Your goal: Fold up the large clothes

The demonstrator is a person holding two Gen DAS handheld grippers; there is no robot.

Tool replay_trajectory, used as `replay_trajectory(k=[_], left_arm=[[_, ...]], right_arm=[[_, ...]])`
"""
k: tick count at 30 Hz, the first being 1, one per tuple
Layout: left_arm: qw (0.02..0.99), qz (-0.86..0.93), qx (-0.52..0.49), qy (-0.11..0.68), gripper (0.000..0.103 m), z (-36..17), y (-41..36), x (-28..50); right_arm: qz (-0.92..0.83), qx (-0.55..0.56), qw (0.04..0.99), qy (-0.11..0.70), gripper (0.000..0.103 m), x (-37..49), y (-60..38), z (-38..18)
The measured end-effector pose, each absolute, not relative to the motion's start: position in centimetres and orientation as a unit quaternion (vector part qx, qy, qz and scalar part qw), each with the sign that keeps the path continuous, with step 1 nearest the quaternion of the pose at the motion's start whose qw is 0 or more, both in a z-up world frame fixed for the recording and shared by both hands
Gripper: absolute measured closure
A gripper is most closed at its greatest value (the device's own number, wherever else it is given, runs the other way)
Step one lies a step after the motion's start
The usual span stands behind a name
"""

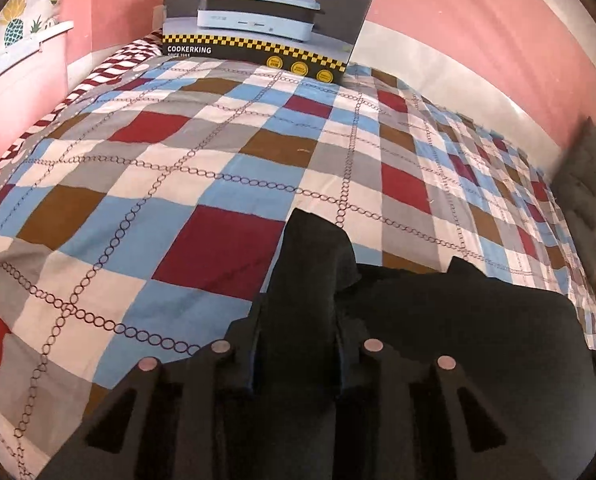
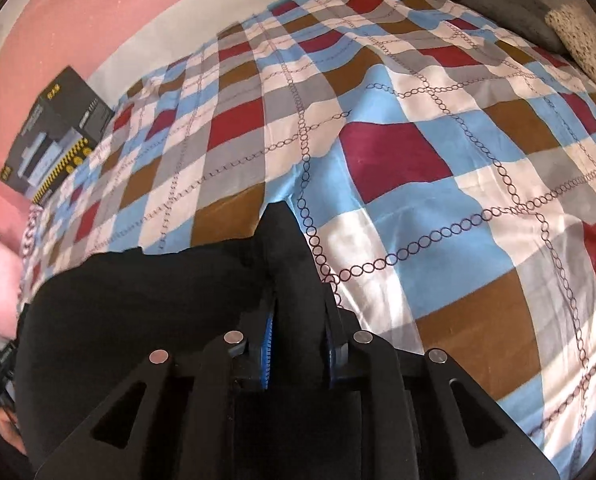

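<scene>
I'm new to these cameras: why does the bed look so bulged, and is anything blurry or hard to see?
Left wrist view: the fisheye lens bends the checked sheet and darkens the corners; the box reads sharp. Right wrist view: same bulge, the box is smeared, and the black cloth is too dark to show folds.

Both wrist cameras looked steeply down, close over the checked bedspread, each past its own fingers. The left view faced the cooker box at the pink wall; the right view caught that box far left.
</scene>
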State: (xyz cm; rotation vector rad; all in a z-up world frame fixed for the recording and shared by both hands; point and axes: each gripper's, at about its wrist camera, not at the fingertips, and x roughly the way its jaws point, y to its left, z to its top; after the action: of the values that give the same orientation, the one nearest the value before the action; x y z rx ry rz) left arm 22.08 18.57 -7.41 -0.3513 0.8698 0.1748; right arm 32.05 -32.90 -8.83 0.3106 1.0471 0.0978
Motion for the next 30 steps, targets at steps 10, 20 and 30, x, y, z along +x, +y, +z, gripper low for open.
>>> replay_trajectory(k=[10, 20, 30], left_arm=[[0.881, 0.101, -0.167, 0.432, 0.056, -4.8, 19.4, 21.6], [0.904, 0.092, -0.173, 0.379, 0.058, 1.1, 18.8, 14.6], [0.909, 0.027, -0.082, 0.408, 0.056, -4.0, 10.6, 11.1]], right_arm=[[0.039, 0.155, 0.861, 0.482, 0.073, 30.7, -34.1, -5.5], [0.076, 0.099, 0.896, 0.427, 0.072, 20.3, -32.2, -1.0], [0.043, 0.061, 0.897, 0.436, 0.073, 19.2, -31.7, -6.9]])
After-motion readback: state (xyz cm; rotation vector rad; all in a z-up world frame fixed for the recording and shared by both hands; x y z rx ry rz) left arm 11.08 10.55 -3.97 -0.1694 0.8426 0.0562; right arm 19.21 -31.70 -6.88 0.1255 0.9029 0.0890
